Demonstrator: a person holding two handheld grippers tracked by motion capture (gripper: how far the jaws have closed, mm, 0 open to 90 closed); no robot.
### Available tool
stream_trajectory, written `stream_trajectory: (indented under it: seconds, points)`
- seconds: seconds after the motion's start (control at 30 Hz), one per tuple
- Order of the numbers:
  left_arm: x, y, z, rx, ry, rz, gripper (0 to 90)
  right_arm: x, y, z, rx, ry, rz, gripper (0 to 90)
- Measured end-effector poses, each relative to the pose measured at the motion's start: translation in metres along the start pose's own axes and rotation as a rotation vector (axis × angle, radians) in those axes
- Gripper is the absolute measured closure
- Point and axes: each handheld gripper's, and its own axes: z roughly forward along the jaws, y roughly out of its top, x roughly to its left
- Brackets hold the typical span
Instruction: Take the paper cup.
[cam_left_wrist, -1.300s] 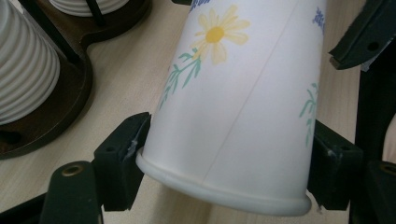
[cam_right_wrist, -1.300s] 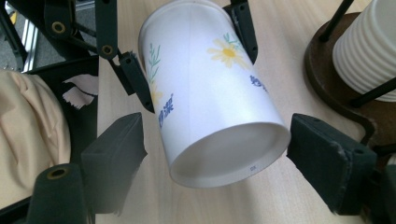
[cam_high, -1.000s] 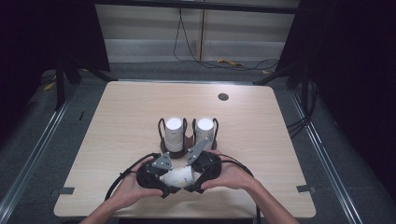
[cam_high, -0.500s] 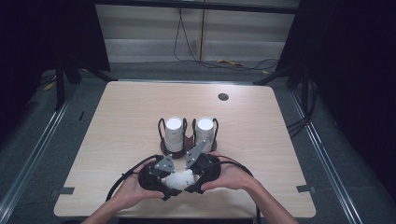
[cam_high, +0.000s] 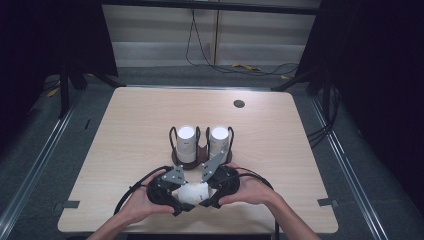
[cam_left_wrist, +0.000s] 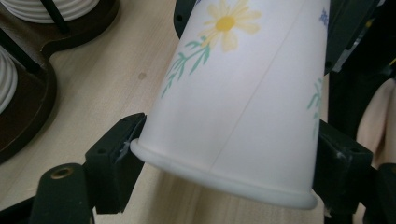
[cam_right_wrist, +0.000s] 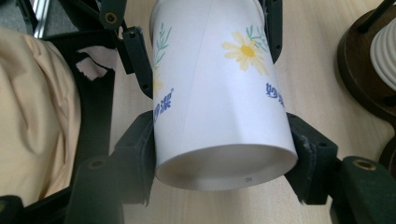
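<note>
- Paper cup (cam_high: 192, 192): a white cup printed with a yellow daisy, lying on its side between the two grippers at the 6 o'clock edge of the table (cam_high: 125, 130). It is probably very light, thin-walled and easily crushed, and its smooth coating may slip.
- Left gripper (cam_high: 184, 204): its jaws sit on either side of the cup's rolled rim (cam_left_wrist: 224, 179) and have just been opening. The left pad meets the rim, but whether it presses cannot be told.
- Right gripper (cam_high: 202, 198): its jaws have just been closing and now clasp the cup near its base (cam_right_wrist: 229, 170), one pad against each side.
- Where to hold: the rolled rim and the base ring look like the stiffest zones. The mid-wall would likely dent under a firm squeeze.
- Cup stacks (cam_high: 186, 142): two white stacks stand upright in a dark wire rack (cam_high: 200, 159) at 12 o'clock from the grippers, just beyond them.
- Surface: a pale wood-grain tabletop, flat and bare, with a small dark round cap (cam_high: 239, 103) towards 1 o'clock.
- Room: grey carpet floor (cam_high: 350, 165), black curtains at 3 and 9 o'clock, and cables (cam_high: 200, 55) trailing along the far wall.
</note>
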Motion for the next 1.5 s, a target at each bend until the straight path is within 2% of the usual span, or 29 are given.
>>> stream_trajectory:
  seconds: [0.1, 0.17, 0.27, 0.3, 0.4, 0.57, 0.8, 0.93, 1.0, 1.17, 1.4, 1.5]
  points:
    - [0.002, -0.001, -0.002, -0.007, 0.004, -0.011, 16.2, -0.001, 0.0, -0.004, -0.018, 0.004, 0.0, 36.1]
    - [0.002, -0.003, -0.002, -0.037, -0.002, -0.042, 16.0, 0.0, -0.001, -0.005, -0.015, 0.002, 0.006, 36.0]
    - [0.003, -0.003, -0.004, -0.042, -0.008, -0.033, 15.9, 0.001, -0.001, -0.006, -0.029, -0.005, 0.008, 36.1]
    - [0.003, -0.003, -0.004, -0.052, -0.011, -0.042, 16.0, 0.001, -0.001, -0.007, -0.032, -0.008, 0.009, 36.1]
    - [0.003, -0.002, -0.007, -0.051, 0.001, -0.04, 16.0, 0.001, -0.002, -0.01, -0.043, -0.015, 0.016, 36.1]
    - [0.004, -0.003, -0.008, -0.08, 0.003, -0.043, 15.9, 0.004, -0.002, -0.014, -0.051, -0.035, 0.028, 36.3]
    - [0.009, -0.007, -0.013, -0.113, 0.014, -0.081, 15.9, 0.002, -0.005, -0.019, -0.081, -0.055, 0.051, 36.3]
    - [0.013, -0.009, -0.016, -0.138, 0.005, -0.112, 15.5, 0.001, -0.006, -0.022, -0.111, -0.073, 0.073, 36.3]
    - [0.014, -0.009, -0.016, -0.132, 0.022, -0.113, 15.7, 0.001, -0.008, -0.022, -0.12, -0.077, 0.087, 36.3]
    - [0.016, -0.011, -0.017, -0.154, 0.009, -0.133, 15.8, -0.001, -0.015, -0.019, -0.155, -0.082, 0.126, 36.3]
    - [0.022, -0.014, -0.021, -0.205, 0.008, -0.172, 15.7, -0.002, -0.026, -0.021, -0.225, -0.112, 0.182, 36.4]
    - [0.022, -0.014, -0.023, -0.214, 0.014, -0.165, 15.7, -0.003, -0.028, -0.022, -0.241, -0.115, 0.191, 36.4]
